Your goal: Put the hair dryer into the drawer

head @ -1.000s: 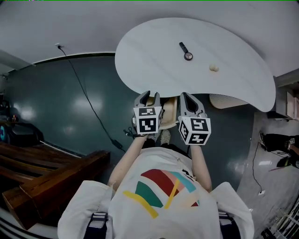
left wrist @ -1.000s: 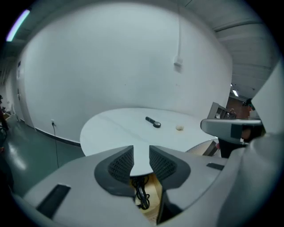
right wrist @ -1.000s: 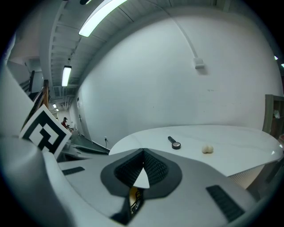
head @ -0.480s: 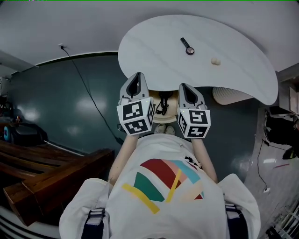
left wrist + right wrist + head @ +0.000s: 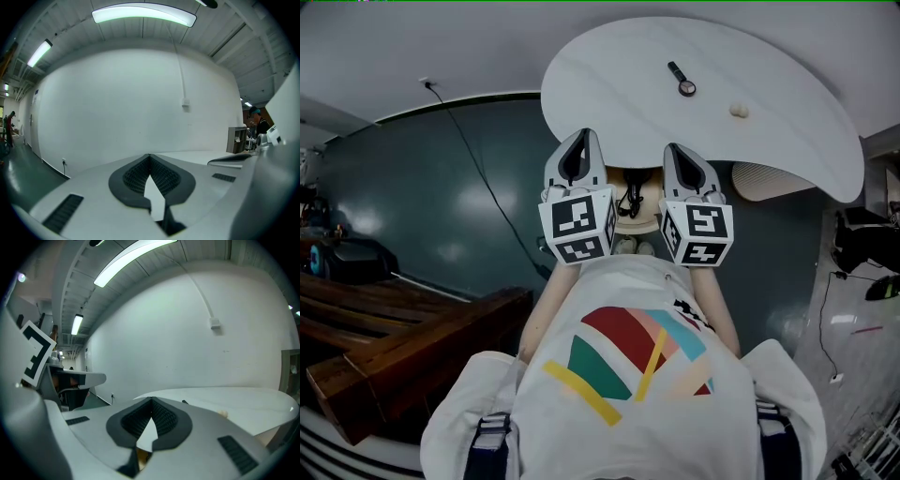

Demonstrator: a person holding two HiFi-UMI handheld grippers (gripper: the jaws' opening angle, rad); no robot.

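Two hand-held grippers side by side in front of the chest, both clenched on nothing. Left hand-held gripper (image 5: 582,139): ribbed pads pressed together at the tips in its own view, only a thin pale wedge of background below the meeting point. Right hand-held gripper (image 5: 673,150): same closed wedge, with a sliver of tan wood low in the gap. Both aimed close to level, out across the white counter (image 5: 769,75) toward a blank white wall.

Hair dryer (image 5: 627,199) down between the two, inside the pale wooden drawer (image 5: 645,208), open under the near edge of the counter. Touched by neither gripper. Seen only in the head view, and only in part: black, small in the picture, with a dark cord looped about it. Visible dark piece lined up roughly from the person toward the counter's edge. Nozzle end and handle end impossible to tell apart, so true long axis and heading left unsaid.

On the counter, well apart from the drawer: slim dark tool with a round head (image 5: 682,79), lying at a slant, and a small pale lump (image 5: 738,111) to its right. On the dark green floor (image 5: 441,216): thin black cable (image 5: 474,173) trailing from the wall, brown wooden beams (image 5: 403,328) at the left
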